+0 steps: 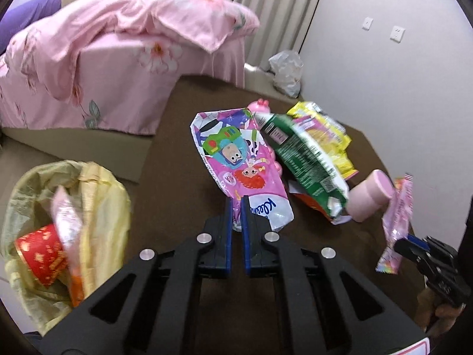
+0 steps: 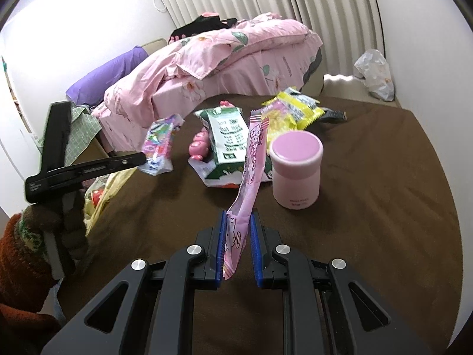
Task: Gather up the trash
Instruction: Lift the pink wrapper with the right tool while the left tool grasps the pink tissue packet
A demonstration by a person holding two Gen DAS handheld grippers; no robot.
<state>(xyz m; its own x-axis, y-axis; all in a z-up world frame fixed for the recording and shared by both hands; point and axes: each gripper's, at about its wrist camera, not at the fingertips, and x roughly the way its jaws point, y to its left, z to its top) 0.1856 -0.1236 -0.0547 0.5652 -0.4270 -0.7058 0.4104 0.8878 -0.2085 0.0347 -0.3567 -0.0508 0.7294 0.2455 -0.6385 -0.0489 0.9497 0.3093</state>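
My left gripper is shut on a cartoon-printed tissue pack, which hangs above the brown table; the right wrist view shows that pack in the left gripper at the table's left edge. My right gripper is shut on a long pink snack wrapper that stands upright between its pads; the left wrist view shows the same wrapper at far right. A yellow trash bag holding a red cup sits low on the left.
On the table lie a green-and-white wrapper, yellow wrappers, a pink toy and a pink lidded container. A bed with a pink quilt stands behind. A clear plastic bag rests by the wall.
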